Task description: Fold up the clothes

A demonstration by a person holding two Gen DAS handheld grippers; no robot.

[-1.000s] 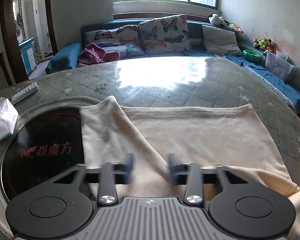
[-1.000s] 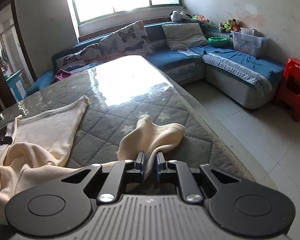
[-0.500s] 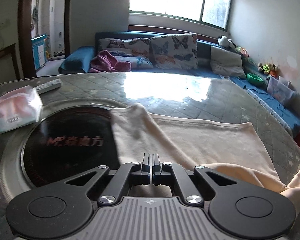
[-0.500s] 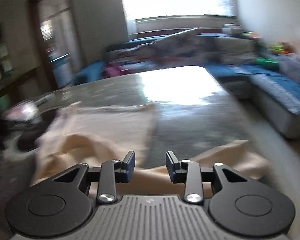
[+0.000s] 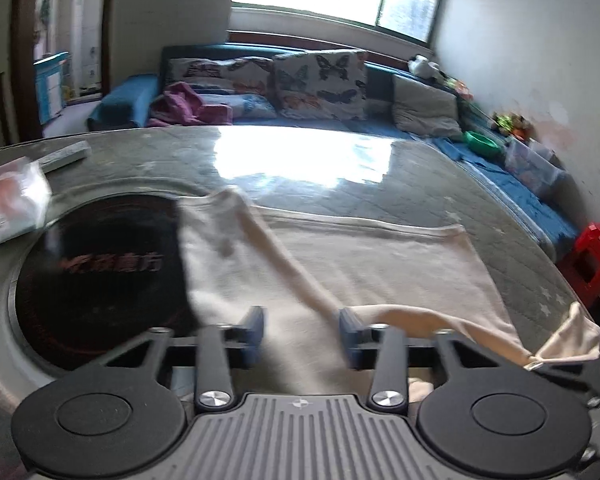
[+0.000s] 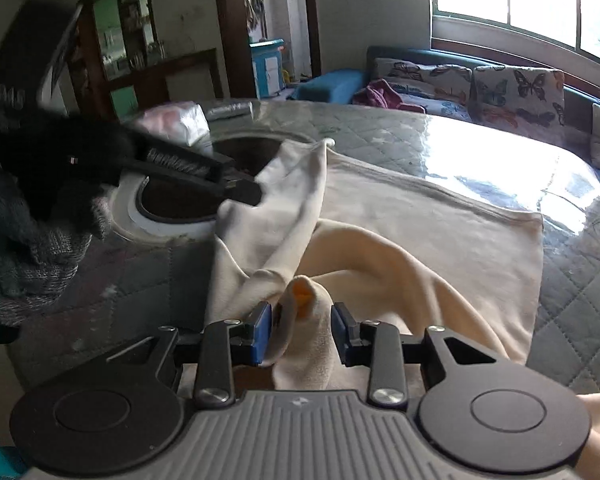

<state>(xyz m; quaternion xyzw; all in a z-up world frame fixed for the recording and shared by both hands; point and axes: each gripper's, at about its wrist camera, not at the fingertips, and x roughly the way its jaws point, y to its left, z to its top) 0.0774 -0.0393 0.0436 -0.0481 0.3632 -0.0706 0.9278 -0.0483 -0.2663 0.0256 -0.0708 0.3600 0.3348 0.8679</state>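
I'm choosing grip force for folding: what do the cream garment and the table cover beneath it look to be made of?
The cream garment looks like a soft, matte knit, perhaps cotton fleece: it drapes in rounded folds and has a ribbed hem. The table cover looks like quilted fabric with diamond stitching and small stars. Its strong window glare suggests a clear glossy sheet or glass on top, though I cannot tell which.

Garment [image 5: 364,264] on table [image 5: 440,184] — hob [image 5: 100,264] left, sofa [image 5: 340,84] behind.
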